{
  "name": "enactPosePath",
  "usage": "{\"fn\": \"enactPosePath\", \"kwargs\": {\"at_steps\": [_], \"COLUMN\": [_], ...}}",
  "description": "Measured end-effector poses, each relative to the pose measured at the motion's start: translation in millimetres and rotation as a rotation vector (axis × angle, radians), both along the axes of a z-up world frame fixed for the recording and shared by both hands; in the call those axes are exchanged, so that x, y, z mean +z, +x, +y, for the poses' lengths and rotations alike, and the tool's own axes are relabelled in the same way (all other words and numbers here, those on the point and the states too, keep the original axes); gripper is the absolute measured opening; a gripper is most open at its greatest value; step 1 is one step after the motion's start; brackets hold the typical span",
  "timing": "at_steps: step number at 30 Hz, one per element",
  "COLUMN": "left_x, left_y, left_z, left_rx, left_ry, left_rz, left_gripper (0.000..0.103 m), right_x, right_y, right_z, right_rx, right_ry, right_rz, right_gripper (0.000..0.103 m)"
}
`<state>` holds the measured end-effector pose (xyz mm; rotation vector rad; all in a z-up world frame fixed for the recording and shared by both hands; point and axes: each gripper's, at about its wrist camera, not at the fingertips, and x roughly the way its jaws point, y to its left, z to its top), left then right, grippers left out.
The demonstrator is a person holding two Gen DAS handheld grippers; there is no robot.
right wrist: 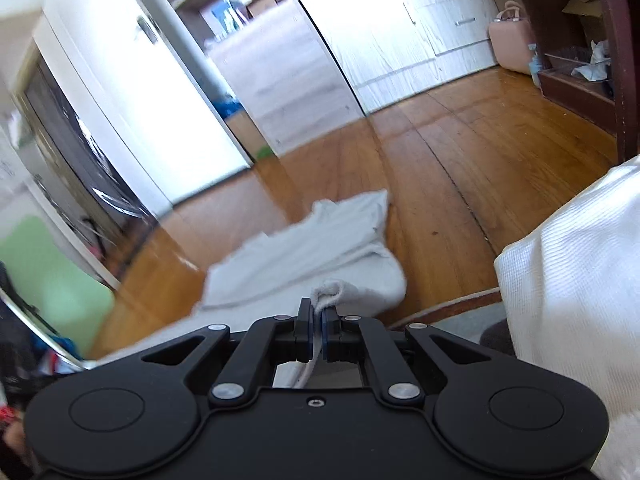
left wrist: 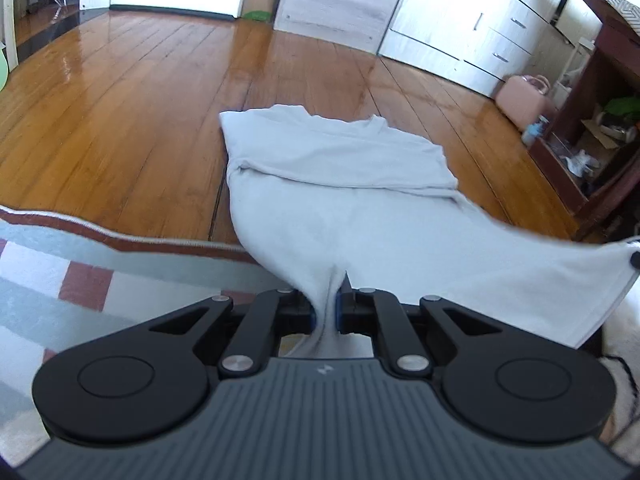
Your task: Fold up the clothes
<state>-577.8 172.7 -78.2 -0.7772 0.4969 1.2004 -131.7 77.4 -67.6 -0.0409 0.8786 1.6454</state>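
Pale-grey cotton, soft and limp, sags between two clamps: the T-shirt [left wrist: 340, 160] lies with its collar end on the wooden floor [left wrist: 120, 100], sleeves already turned in, while its near hem is raised over the edge of the rug [left wrist: 80, 260]. The left hand-held gripper [left wrist: 326, 308] is pinched tight on a bunched fold of one hem corner; the right hand-held gripper [right wrist: 319, 320] is closed on the rolled hem at the other corner. Light and floppy, the fabric will likely drape and slide rather than hold shape, so the stitched hem corners look the surest hold, kept taut and level between the two.
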Motion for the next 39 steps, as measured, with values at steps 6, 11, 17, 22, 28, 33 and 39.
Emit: {"fn": "enactPosePath", "kwargs": {"at_steps": [6, 11, 17, 22, 28, 33, 39], "left_x": [48, 41, -4, -25, -74, -119, -117], "left_y": [-12, -42, -47, -40, -30, -22, -32], "left_z": [-54, -77, -34, 59, 149, 127, 123], "left_rx": [-0.068, -0.063, -0.006, 0.026, 0.23, 0.229, 0.173], "left_ry": [0.001, -0.101, -0.137, -0.166, -0.165, -0.084, -0.077], "left_rz": [0.044, -0.03, -0.075, -0.118, 0.155, 0.201, 0.066], "left_gripper": [0.008, 0.011, 0.011, 0.011, 0.04, 0.049, 0.06], "right_x": [53, 82, 30, 14, -29, -89, -94], "right_y": [3, 9, 17, -7, -44, -42, -28], "right_z": [-53, -87, -21, 79, 189, 216, 218], "right_rx": [0.096, 0.083, 0.001, -0.044, -0.03, -0.061, -0.063], "right_ry": [0.004, 0.016, -0.095, -0.073, 0.015, -0.049, -0.097], "right_rz": [0.057, -0.021, -0.039, -0.269, -0.459, -0.436, -0.396], "right_gripper": [0.005, 0.005, 0.005, 0.005, 0.005, 0.006, 0.012]}}
